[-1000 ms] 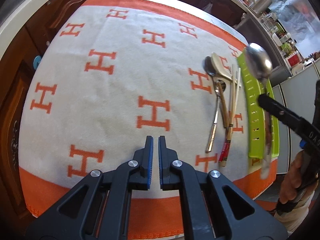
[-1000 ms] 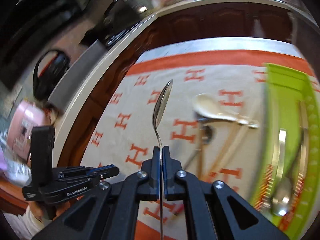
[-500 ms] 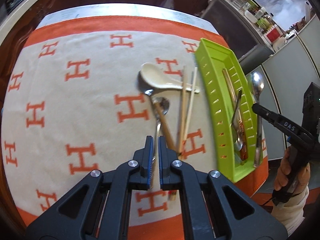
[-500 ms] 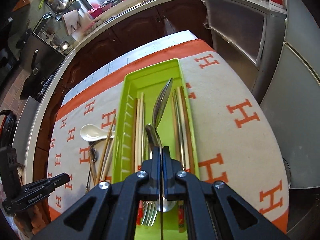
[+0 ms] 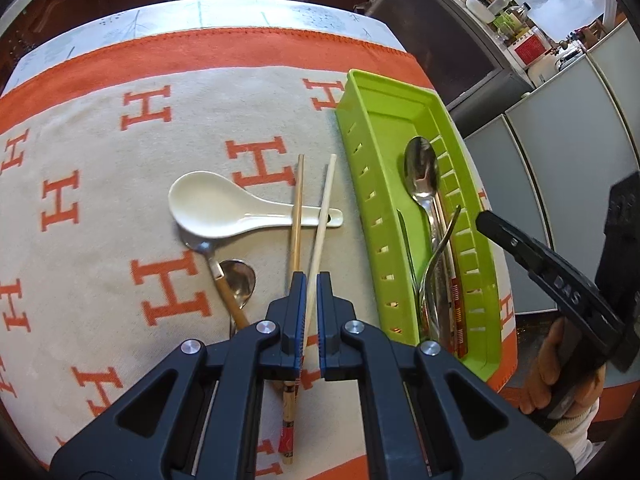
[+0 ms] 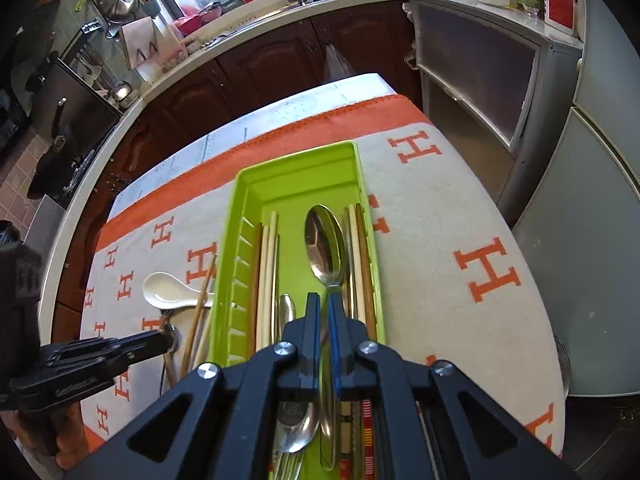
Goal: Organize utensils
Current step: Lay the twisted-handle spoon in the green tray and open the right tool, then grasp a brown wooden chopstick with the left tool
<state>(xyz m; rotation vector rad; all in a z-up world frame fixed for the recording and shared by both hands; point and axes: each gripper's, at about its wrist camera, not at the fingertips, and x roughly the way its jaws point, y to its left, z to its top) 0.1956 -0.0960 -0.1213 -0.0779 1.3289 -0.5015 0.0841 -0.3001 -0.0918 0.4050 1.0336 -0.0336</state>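
Spoon (image 6: 325, 240) is being released into the green tray (image 6: 240, 184) as the right gripper (image 6: 324, 312) jaws have just been opening; withdrawn askew, it could be dragged out.

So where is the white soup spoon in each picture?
Left wrist view: the white soup spoon lies left of centre on the cloth, its handle under two chopsticks.
Right wrist view: the same spoon sits at the left, small, beside the tray.
Shared landmark: the green tray, right of the spoon in both views.
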